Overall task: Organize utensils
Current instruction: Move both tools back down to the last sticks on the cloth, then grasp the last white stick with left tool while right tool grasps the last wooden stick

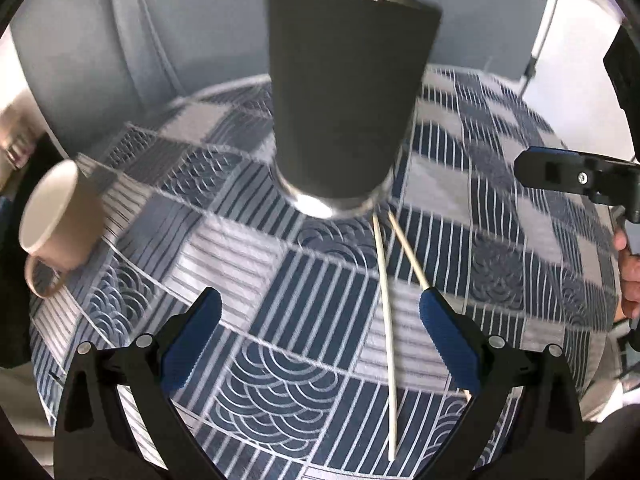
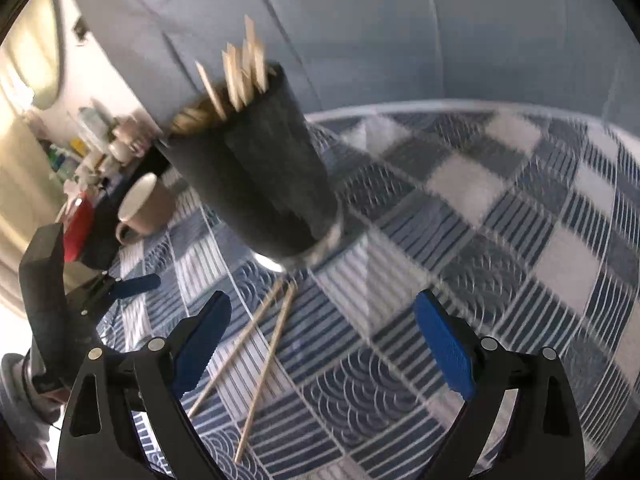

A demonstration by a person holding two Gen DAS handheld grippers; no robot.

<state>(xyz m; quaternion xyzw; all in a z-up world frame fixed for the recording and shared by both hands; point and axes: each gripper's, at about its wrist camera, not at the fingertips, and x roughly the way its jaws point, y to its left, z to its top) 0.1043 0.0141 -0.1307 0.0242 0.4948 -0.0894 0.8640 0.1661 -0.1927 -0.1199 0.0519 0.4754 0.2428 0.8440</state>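
Both grippers, the left gripper point(image 1: 320, 344) and the right gripper point(image 2: 322, 344), are hovering with jaws spread wide, holding nothing; two thin pale wooden chopsticks point(image 1: 386, 304) are lying loose just in front of the tall dark tapered cup point(image 1: 344, 96) already holding others; next, seemingly, one gripper is needing to pinch a stick low and flat; a blue-and-white patterned cloth point(image 2: 500, 208) is covering the table, a beige mug point(image 1: 60, 216) resting near its edge, a grey sofa behind.

black holder point(image 1: 340, 92) ahead (mug point(image 1: 60, 216) beside), cloth point(image 1: 500, 240) rightward open

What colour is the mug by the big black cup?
The mug is beige with a pale rim; the right wrist view shows it best.
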